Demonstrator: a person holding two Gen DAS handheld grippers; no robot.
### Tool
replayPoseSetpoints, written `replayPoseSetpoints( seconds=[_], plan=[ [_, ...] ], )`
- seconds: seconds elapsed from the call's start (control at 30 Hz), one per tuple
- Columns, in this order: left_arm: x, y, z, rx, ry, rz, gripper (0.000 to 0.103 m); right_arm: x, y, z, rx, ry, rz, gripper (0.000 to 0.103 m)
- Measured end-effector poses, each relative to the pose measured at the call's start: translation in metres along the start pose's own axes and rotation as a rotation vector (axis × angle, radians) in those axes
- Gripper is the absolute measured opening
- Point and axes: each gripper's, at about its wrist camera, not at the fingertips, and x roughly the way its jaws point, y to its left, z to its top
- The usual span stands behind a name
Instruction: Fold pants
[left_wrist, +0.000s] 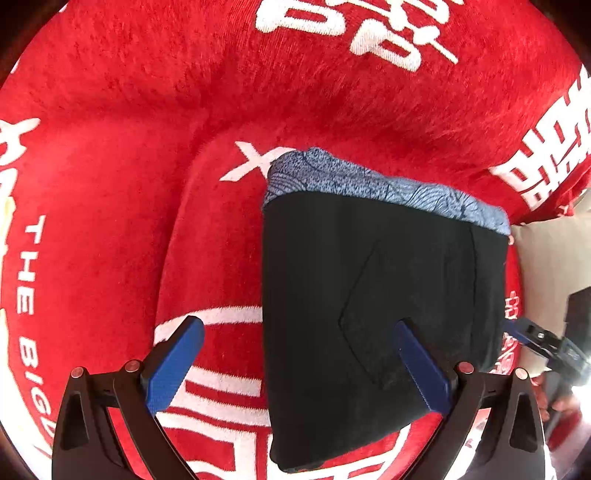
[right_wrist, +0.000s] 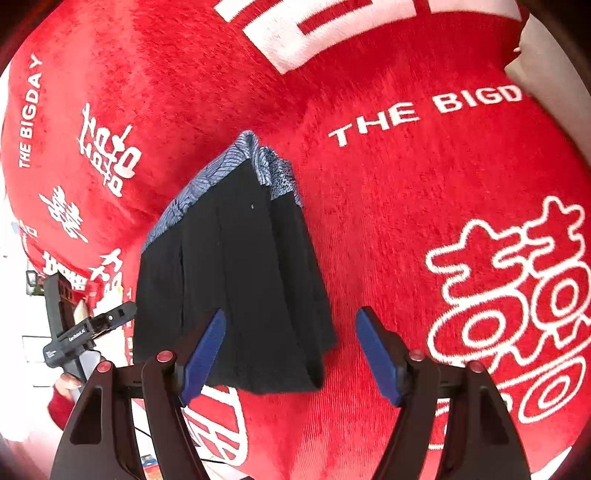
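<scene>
My left gripper (left_wrist: 299, 363) and right gripper (right_wrist: 291, 356) are both spread, pinching nothing, over the folded black pants (left_wrist: 369, 288) at frame centre on the red blanket (left_wrist: 147, 110).

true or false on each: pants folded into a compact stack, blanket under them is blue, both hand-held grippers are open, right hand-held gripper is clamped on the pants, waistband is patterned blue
1. The black pants lie folded in a compact stack. True.
2. The blanket under them is blue. False: it is red with white lettering.
3. Both hand-held grippers are open. True: the left hand-held gripper and right hand-held gripper stand wide.
4. The right hand-held gripper is clamped on the pants. False: its fingers do not press on the cloth.
5. The waistband is patterned blue. True.
</scene>
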Motion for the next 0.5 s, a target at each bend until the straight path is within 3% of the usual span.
replayPoseSetpoints(
  seconds=[0.1, 0.23, 0.5],
  plan=[
    [0.007, 0.007, 0.008, -0.006, 0.028, -0.041, 0.103, 0.006, -0.005, 0.008, -0.003, 0.022, 0.033, 0.076],
    [0.019, 0.014, 0.018, 0.008, 0.061, -0.038, 0.103, 0.018, -0.011, 0.02, -0.018, 0.073, 0.058, 0.076],
    [0.049, 0.013, 0.025, 0.027, 0.165, -0.191, 0.103, 0.046, -0.022, 0.046, -0.021, 0.165, 0.221, 0.076]
  ],
)
